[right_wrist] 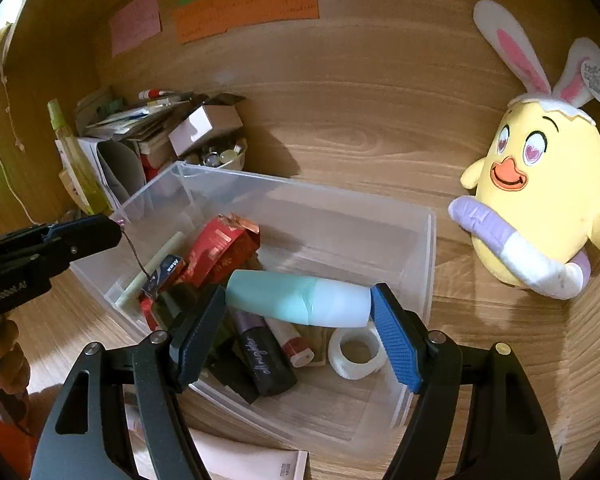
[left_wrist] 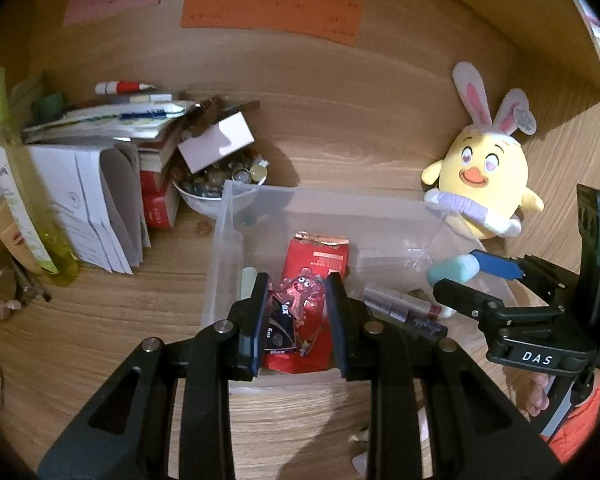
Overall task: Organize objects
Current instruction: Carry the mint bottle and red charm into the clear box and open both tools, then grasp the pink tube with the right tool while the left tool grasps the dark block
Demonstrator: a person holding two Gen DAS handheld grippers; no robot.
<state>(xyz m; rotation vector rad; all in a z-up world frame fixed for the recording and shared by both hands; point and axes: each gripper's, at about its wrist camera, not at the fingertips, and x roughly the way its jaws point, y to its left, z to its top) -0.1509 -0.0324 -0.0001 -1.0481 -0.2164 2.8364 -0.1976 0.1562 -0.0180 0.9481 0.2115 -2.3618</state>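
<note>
A clear plastic bin (left_wrist: 226, 216) (right_wrist: 300, 184) stands on the wooden desk and holds a red packet (left_wrist: 320, 260) (right_wrist: 220, 248), a black tube (right_wrist: 264, 364), a white ring (right_wrist: 356, 354) and other small items. My left gripper (left_wrist: 298, 280) (right_wrist: 114, 230) hangs over the bin's left part, shut on a pink bear charm (left_wrist: 300, 294). From the charm a thin cord carries a small dark "Max" box (right_wrist: 164, 274). My right gripper (right_wrist: 300, 308) (left_wrist: 456, 274) is above the bin's right part, shut on a teal and white bottle (right_wrist: 300, 300) (left_wrist: 452, 270) held lengthwise.
A yellow chick plush (left_wrist: 484, 176) (right_wrist: 540, 184) with rabbit ears leans on the back wall at the right. Behind the bin at the left are a bowl of small items (left_wrist: 216, 188), stacked papers (left_wrist: 100, 208) and a green bottle (left_wrist: 32, 200). Coloured notes (left_wrist: 268, 12) hang on the wall.
</note>
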